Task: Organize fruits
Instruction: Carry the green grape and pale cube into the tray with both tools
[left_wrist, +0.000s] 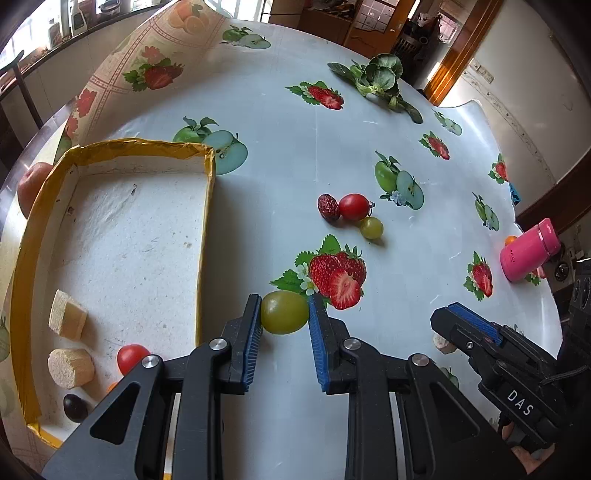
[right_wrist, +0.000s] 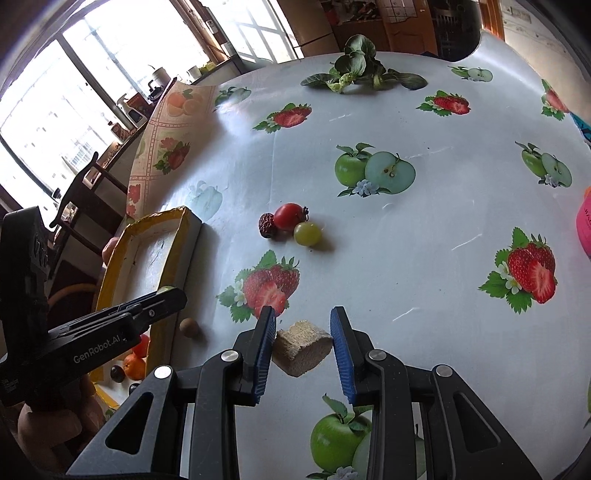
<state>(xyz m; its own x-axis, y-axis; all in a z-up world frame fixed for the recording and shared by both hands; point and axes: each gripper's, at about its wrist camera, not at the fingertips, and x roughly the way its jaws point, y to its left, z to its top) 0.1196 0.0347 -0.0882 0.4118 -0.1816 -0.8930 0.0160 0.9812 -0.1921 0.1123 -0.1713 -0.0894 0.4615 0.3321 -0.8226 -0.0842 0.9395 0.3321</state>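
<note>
My left gripper (left_wrist: 284, 314) is shut on a green grape (left_wrist: 284, 312), held just right of the yellow-rimmed white tray (left_wrist: 207, 221). The tray holds two beige chunks (left_wrist: 68, 319), a cherry tomato (left_wrist: 131, 358) and a dark fruit (left_wrist: 75, 407). A red date (left_wrist: 328, 207), a cherry tomato (left_wrist: 354, 206) and a second green grape (left_wrist: 371, 228) lie together mid-table. My right gripper (right_wrist: 303, 328) is open around a beige chunk (right_wrist: 301, 347) on the table; its left pad is close, the right pad apart. The date (right_wrist: 266, 225), tomato (right_wrist: 289, 216) and grape (right_wrist: 307, 233) lie beyond it.
Leafy greens (left_wrist: 380, 79) lie at the far edge. A pink bottle (left_wrist: 528, 254) stands at the right. A peach (left_wrist: 31, 184) sits behind the tray. A small brown ball (right_wrist: 189, 326) lies beside the tray. The tablecloth has printed fruit.
</note>
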